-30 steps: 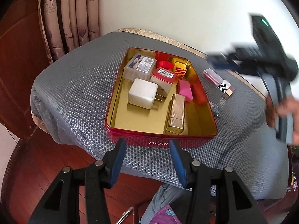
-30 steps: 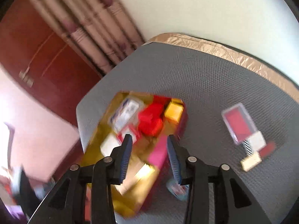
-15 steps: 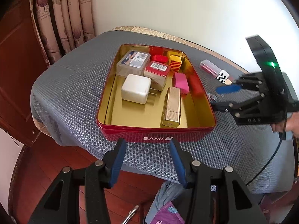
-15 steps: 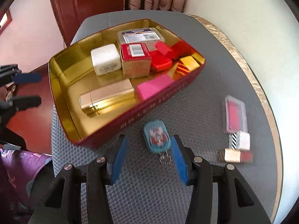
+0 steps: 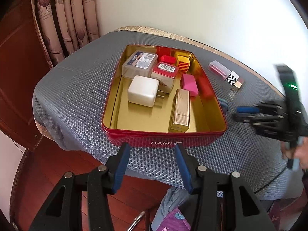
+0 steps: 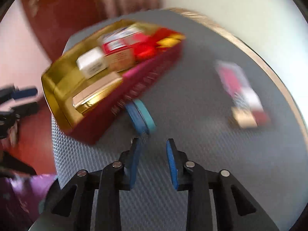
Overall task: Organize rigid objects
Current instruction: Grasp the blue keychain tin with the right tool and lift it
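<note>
One small blue keyring case [image 6: 142, 115], judged light, stiff and slick, lies just right of the red tin [image 5: 163, 132] on the worktop [image 5: 77, 88]; it is best pinched across its flat sides by the right tool [image 6: 152, 144], whose jaws are apart and empty.

A plain white wall [image 5: 192, 9] fills twelve o'clock. Leaf-patterned curtains [image 5: 65, 17] hang at ten o'clock beside dark red wood panelling [image 5: 17, 61]. Reddish wooden floor [image 5: 48, 169] spreads at seven o'clock below the grey-covered tabletop [image 5: 77, 88].

My right tongs' view is smeared with motion blur, so the labels inside the red tin [image 6: 119, 104] are unreadable. From my left tongs, the tin's wall hides most of the small blue case [image 5: 223, 104] beyond it.
</note>
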{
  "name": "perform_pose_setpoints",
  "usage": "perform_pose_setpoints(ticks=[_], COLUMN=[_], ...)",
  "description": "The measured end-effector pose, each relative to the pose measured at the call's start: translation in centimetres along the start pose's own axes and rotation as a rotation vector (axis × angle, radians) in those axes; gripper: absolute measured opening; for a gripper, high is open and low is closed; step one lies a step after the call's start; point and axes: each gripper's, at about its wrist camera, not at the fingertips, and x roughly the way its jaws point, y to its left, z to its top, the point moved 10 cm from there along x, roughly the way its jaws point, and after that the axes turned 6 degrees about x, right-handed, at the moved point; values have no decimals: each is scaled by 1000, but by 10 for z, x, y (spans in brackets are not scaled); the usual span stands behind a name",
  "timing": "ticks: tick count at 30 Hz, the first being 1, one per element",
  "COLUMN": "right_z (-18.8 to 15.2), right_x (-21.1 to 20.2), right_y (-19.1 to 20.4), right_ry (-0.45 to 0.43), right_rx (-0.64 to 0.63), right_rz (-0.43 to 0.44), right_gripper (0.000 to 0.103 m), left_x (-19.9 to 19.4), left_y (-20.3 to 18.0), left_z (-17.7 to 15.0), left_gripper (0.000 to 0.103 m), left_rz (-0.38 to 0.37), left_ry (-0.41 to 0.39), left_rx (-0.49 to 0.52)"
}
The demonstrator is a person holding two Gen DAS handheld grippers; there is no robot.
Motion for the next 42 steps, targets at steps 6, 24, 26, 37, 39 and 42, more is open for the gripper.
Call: perform_pose_setpoints(ticks=[6,24,26,37,39,42], right_z=[-46,26,28,10,-4,-42], right_x=[-48,18,22,15,-8,-39], right_y=[-46,34,40,32,8,-47], right_ry=[-93,61,78,70,9,-64], right_rx=[166,-422,-430,-269,-134,103], right_rz=[-19,-58,-15,-28,-23,-65], right_gripper=[27,57,57,19,20,20], left_x=[-2,8,8,7,4,-3], left_y=[-5,-4,-4,-5,-8,-18], left_z=[0,-7,-7,-6,-5,-3], left_gripper=[49,49,49,49,49,49], left_rz=[37,24,22,31,31,24], left_ry=[-11,41,40,35,20,-8], left_rx=[30,32,34,38,50,95])
